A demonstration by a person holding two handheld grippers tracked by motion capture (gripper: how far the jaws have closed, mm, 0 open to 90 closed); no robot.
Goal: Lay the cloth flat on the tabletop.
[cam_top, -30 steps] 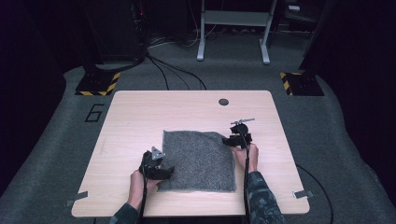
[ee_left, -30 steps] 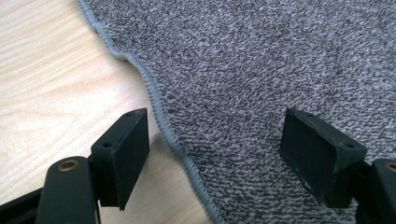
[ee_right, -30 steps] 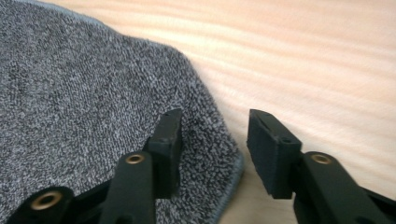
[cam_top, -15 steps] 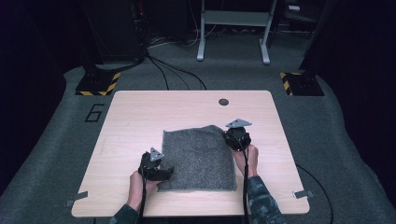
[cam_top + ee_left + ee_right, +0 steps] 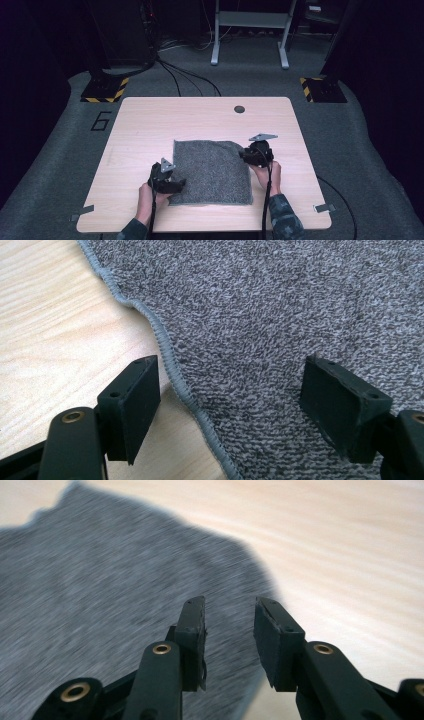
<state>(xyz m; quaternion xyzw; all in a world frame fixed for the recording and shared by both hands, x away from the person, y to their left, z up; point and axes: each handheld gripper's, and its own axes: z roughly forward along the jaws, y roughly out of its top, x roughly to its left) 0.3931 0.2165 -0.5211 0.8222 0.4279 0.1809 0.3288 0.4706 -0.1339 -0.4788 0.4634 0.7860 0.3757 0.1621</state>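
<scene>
A grey terry towel [image 5: 210,170] lies flat on the wooden table [image 5: 150,125], nearer the person's side. My left gripper [image 5: 167,181] sits at the towel's near left corner. In the left gripper view it [image 5: 232,405] is wide open, straddling the towel's hemmed edge [image 5: 167,357], with one jaw over bare wood and the other over the towel. My right gripper [image 5: 254,153] is at the towel's far right corner. In the blurred right gripper view it [image 5: 229,630] is open with a narrower gap and nothing between its fingers, just above the towel [image 5: 100,590].
A small dark round disc [image 5: 239,109] sits in the tabletop near the far edge. Bare wood surrounds the towel on the left and far sides. Beyond the table are cables, a metal stand [image 5: 250,30] and hazard-striped feet [image 5: 105,90] on the floor.
The right gripper has shifted slightly toward the person at the towel's far right corner and is still moving. The left gripper and the towel have stayed where they were.
</scene>
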